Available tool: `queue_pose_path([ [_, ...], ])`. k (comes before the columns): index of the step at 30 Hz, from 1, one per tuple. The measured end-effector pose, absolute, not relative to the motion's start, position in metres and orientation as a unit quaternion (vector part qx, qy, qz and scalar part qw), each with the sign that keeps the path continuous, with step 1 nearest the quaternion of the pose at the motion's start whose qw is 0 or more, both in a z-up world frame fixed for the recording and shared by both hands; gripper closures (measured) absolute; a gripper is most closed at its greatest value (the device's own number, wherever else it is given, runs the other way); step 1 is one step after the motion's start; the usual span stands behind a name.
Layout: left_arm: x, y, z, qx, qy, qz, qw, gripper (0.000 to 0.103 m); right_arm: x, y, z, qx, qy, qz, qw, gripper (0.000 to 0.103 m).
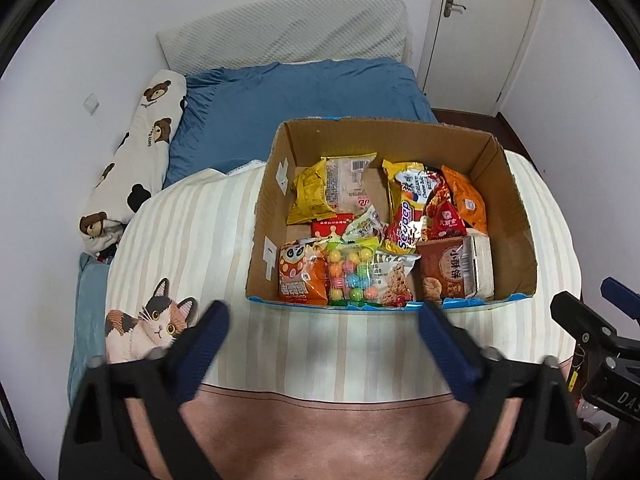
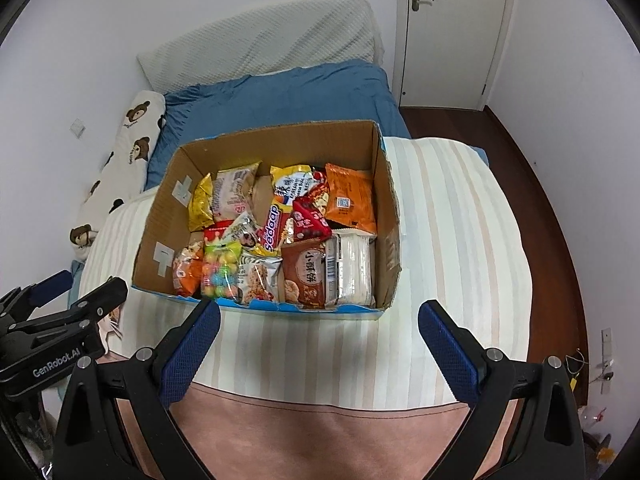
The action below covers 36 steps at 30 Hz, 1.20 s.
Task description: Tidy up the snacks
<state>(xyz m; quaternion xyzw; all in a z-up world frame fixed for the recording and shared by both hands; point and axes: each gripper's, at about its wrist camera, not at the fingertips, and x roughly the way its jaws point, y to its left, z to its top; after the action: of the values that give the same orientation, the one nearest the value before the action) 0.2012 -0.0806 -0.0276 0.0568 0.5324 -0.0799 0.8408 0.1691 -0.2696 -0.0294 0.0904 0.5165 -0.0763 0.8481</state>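
Observation:
An open cardboard box (image 1: 516, 216) (image 2: 386, 216) stands on a striped blanket on the bed. It holds several snack packs: a bag of coloured candy balls (image 1: 351, 272) (image 2: 219, 270), a red Sedaap pack (image 1: 404, 224) (image 2: 274, 222), a brown biscuit pack (image 1: 446, 274) (image 2: 306, 276), an orange pack (image 1: 466, 198) (image 2: 351, 196) and a yellow pack (image 1: 310, 192) (image 2: 200, 202). My left gripper (image 1: 324, 316) is open and empty just in front of the box. My right gripper (image 2: 320, 316) is open and empty at the box's near edge.
The striped blanket (image 1: 192, 236) (image 2: 456, 240) has a cat print (image 1: 152, 326). A blue sheet (image 1: 304, 92), a white pillow (image 1: 284, 28) and a bear-print bolster (image 1: 140, 144) lie behind. A door (image 1: 484, 24) and dark wood floor (image 2: 532, 184) are at the right.

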Motion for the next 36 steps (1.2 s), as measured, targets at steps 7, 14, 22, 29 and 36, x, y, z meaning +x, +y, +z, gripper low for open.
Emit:
queue_pose_path([
  [7, 0.2025, -0.0840, -0.0331, 0.061, 0.535, -0.077, 0.839, 0.003, 0.1673, -0.2716, -0.0358, 0.089, 0.525, -0.080, 0.843, 0.002],
  [14, 0.2025, -0.0843, -0.0321, 0.058, 0.533, -0.075, 0.841, 0.003, 0.1660, -0.2726, -0.0359, 0.089, 0.524, -0.081, 0.843, 0.002],
  [22, 0.2018, -0.0831, -0.0298, 0.059, 0.532, -0.073, 0.841, 0.003, 0.1637, -0.2703, -0.0318, 0.087, 0.524, -0.081, 0.843, 0.002],
  [29, 0.2012, -0.0834, -0.0294, 0.059, 0.531, -0.075, 0.842, 0.003, 0.1642, -0.2696, -0.0314, 0.087, 0.524, -0.081, 0.844, 0.002],
  [36, 0.1994, -0.0831, -0.0258, 0.057, 0.530, -0.071, 0.843, 0.003, 0.1621, -0.2695, -0.0298, 0.091, 0.521, -0.083, 0.845, 0.002],
])
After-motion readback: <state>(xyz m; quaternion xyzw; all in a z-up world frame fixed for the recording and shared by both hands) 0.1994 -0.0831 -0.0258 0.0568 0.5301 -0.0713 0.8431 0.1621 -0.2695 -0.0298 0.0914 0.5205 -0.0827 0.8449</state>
